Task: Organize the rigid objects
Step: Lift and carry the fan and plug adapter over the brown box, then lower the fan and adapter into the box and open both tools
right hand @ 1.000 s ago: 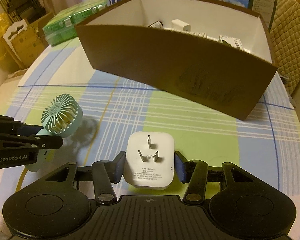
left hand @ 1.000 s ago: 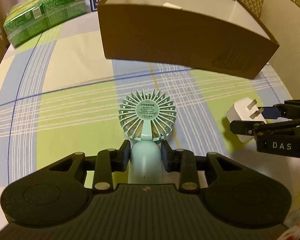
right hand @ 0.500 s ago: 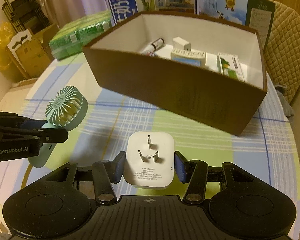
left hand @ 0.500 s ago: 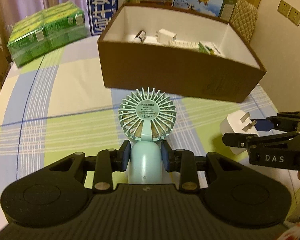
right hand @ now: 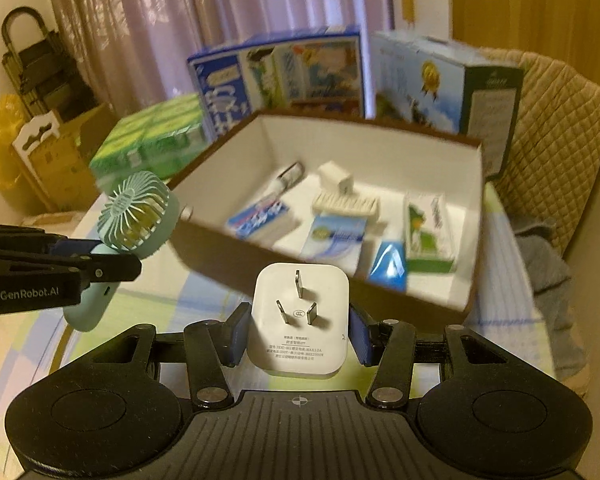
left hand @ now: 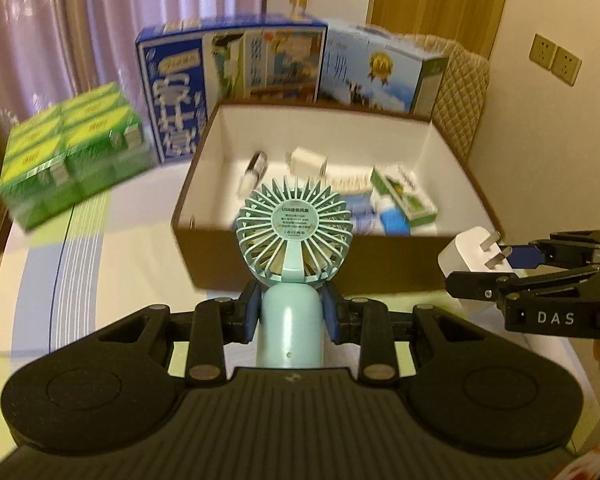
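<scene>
My left gripper (left hand: 291, 312) is shut on the handle of a pale blue handheld fan (left hand: 294, 232), held upright above the checked tablecloth. The same fan (right hand: 134, 210) shows at the left of the right wrist view. My right gripper (right hand: 298, 330) is shut on a white three-pin plug adapter (right hand: 299, 320), prongs facing the camera; this adapter (left hand: 466, 258) hangs at the right of the left wrist view. Both are in the air just in front of the near wall of a brown cardboard box (left hand: 380, 264), whose white inside (right hand: 360, 148) holds several small packs, a tube and a charger.
Behind the box stand two tall blue printed cartons (left hand: 228, 80) (right hand: 440, 84). A green wrapped multipack (left hand: 72, 148) lies at the back left. A quilted chair back (right hand: 556, 140) and grey cloth are on the right. A wall with sockets (left hand: 554, 60) is beyond.
Both grippers have risen with the fan and the adapter still in them, and tipped up. The box's inside and the cartons behind it have come into view.
</scene>
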Action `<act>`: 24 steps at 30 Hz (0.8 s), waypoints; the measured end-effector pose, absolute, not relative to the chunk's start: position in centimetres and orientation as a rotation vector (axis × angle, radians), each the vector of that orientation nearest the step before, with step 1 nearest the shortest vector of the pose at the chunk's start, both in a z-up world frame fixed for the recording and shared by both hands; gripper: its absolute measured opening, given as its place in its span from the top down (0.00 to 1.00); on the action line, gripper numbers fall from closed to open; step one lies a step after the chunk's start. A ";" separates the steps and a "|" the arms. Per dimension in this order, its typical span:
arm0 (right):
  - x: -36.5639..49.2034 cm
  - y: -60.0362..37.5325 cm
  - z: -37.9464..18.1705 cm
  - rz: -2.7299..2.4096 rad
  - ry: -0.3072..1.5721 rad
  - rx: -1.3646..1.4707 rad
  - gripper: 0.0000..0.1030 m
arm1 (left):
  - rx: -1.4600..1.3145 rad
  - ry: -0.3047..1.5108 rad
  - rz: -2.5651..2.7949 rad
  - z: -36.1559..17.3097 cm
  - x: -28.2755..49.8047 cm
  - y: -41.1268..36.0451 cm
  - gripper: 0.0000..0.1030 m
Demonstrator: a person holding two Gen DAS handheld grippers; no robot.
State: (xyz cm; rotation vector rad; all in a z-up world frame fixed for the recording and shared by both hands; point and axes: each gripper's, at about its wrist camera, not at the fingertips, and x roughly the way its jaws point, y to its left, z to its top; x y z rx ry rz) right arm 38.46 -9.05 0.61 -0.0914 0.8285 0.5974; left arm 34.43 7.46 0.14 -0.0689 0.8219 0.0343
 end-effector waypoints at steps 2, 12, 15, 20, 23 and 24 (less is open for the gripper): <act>39.5 -9.3 1.2 0.585 0.809 -0.087 0.54 | -0.053 0.802 0.028 0.8 35.9 7.3 0.73; 45.1 -10.5 2.2 0.527 0.771 -0.061 0.54 | -0.024 0.792 0.002 1.3 42.3 7.1 0.73; 46.5 -10.7 2.0 0.514 0.773 -0.063 0.54 | -0.014 0.802 -0.002 1.0 43.9 7.0 0.73; 48.8 -10.6 1.1 0.496 0.783 -0.071 0.54 | -0.007 0.825 -0.004 0.1 46.7 7.1 0.73; 50.2 -10.4 0.6 0.486 0.791 -0.071 0.54 | -0.002 0.845 -0.003 -0.5 48.6 7.3 0.73; 50.8 -10.3 0.4 0.482 0.793 -0.071 0.54 | 0.000 0.849 -0.003 -0.6 49.1 7.3 0.73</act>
